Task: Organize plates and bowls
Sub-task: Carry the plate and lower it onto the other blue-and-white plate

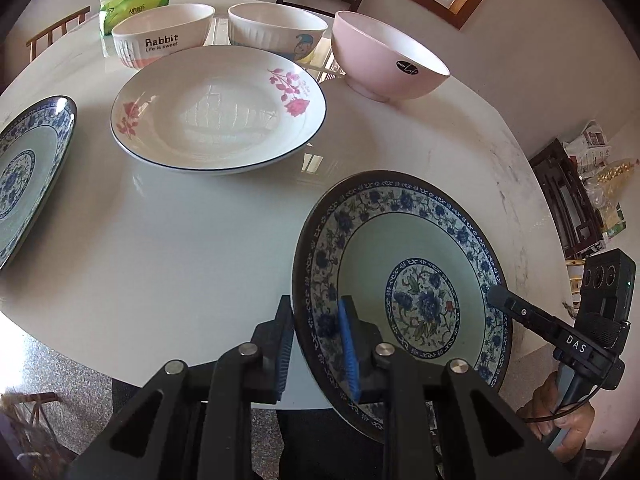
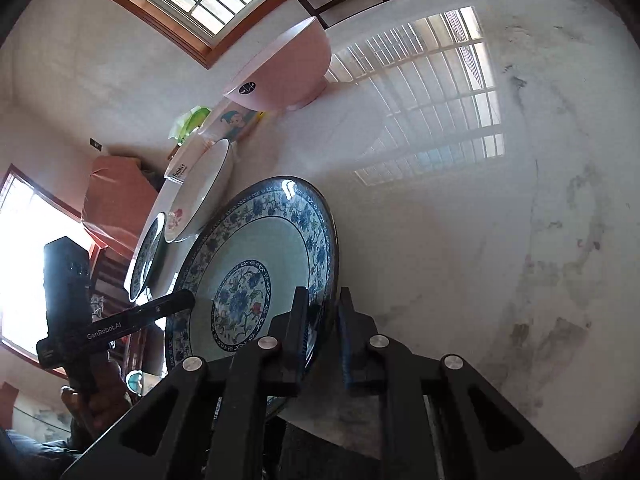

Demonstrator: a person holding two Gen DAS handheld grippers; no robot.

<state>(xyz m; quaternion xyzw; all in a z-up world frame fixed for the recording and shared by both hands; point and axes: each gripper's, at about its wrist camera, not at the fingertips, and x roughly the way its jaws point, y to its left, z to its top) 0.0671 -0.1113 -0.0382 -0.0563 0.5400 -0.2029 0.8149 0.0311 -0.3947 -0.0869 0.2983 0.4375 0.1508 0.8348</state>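
- Blue floral plate [image 1: 404, 292], lower right of left wrist view, tilted at the table [image 1: 180, 240] edge.
- Left gripper [image 1: 316, 344] and right gripper [image 2: 322, 332] both clamp its rim, opposite sides.
- Nothing stacked yet: rose plate [image 1: 218, 108], second blue plate [image 1: 28, 168], Rabbit bowl [image 1: 162, 34], cartoon bowl [image 1: 278, 30], pink bowl [image 1: 384, 56] all separate, all empty.
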